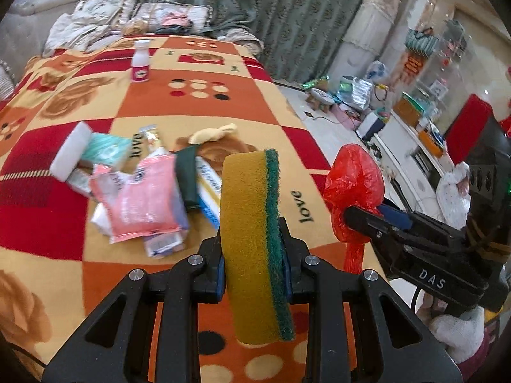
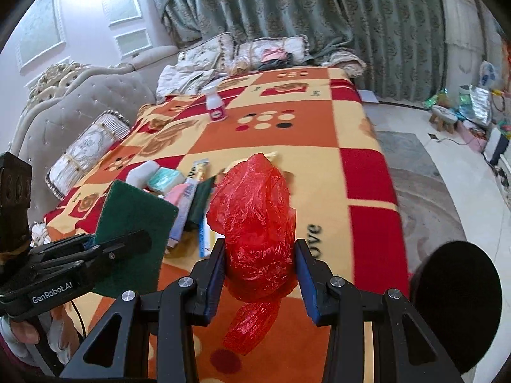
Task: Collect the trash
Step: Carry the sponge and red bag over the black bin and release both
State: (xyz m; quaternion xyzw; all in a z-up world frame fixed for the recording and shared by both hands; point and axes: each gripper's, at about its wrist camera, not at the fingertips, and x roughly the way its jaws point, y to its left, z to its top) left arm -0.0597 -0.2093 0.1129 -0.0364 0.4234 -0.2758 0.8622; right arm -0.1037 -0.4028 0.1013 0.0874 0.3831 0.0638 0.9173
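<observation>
My left gripper (image 1: pixel 254 274) is shut on a yellow and green sponge (image 1: pixel 252 239), held upright above the bed. My right gripper (image 2: pixel 260 274) is shut on a crumpled red plastic bag (image 2: pixel 255 223), just right of the sponge. The red bag also shows in the left wrist view (image 1: pixel 353 188), and the sponge's green face in the right wrist view (image 2: pixel 131 233). A pile of trash lies on the blanket ahead: a pink packet (image 1: pixel 143 198), a white block (image 1: pixel 68 151), a teal packet (image 1: pixel 105 150), a blue and white box (image 1: pixel 209 188).
A white bottle with a pink label (image 1: pixel 140 60) stands further back on the orange and red blanket (image 1: pixel 191 108). Pillows and clothes lie at the far end by green curtains. The bed's right edge drops to a floor with clutter (image 1: pixel 357 99).
</observation>
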